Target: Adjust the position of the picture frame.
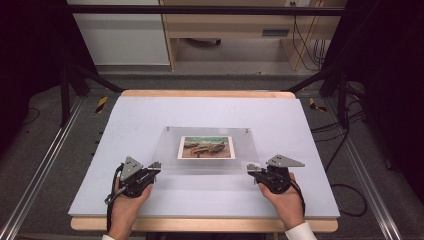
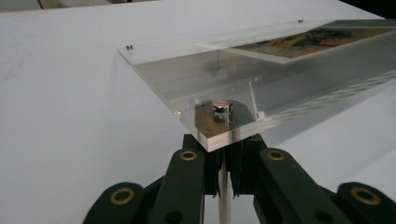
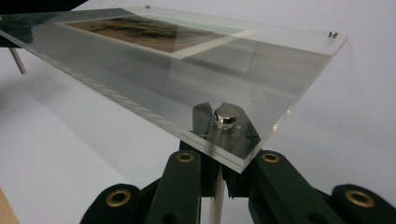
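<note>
1. Clear acrylic frame w/ photo sits mid worktop, near edge raised.
2. Left tongs clamped on its near-left corner standoff pin.
3. Right tongs clamped on near-right corner, at the pin.

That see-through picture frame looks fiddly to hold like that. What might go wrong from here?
1. Each gripper, the left gripper and the right gripper, seems to pinch only a near corner of the clear acrylic frame, so the smooth panel might slip out.
2. If one hand rises faster, the frame may tilt or twist, and the photo could shift.
3. The small metal corner stud sits right at the jaws; squeezing there may loosen it.
</note>
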Demonstrator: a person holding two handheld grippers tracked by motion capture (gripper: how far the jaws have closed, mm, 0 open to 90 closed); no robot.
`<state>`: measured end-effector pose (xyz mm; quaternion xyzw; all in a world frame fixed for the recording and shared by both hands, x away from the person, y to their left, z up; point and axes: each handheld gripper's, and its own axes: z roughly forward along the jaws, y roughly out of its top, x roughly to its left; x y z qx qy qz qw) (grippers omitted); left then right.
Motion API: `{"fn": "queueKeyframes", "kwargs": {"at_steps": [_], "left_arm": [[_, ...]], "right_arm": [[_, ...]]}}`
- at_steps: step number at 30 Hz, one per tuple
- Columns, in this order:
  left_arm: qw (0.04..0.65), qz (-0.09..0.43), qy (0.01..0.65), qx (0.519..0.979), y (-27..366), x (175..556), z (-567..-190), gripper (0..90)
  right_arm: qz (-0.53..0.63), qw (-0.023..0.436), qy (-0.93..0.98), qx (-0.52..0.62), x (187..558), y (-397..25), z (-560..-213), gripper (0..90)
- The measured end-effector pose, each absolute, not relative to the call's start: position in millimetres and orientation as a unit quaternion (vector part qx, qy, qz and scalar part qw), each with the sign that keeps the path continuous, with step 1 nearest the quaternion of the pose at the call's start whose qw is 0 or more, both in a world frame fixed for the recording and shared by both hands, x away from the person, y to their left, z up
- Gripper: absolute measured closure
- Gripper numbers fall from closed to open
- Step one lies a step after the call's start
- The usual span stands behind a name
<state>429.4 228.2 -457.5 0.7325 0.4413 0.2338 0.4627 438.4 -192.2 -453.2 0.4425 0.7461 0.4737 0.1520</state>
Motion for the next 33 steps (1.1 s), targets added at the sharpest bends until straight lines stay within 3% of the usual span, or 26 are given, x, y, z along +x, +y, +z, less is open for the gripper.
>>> {"fn": "queueKeyframes", "kwargs": {"at_steps": [33], "left_arm": [[0.418, 0.216, 0.442, 0.763, 226, 428, -473, 82.4]], "right_arm": [[0.424, 0.128, 0.772, 0.455, 434, -190, -470, 84.2]]}}
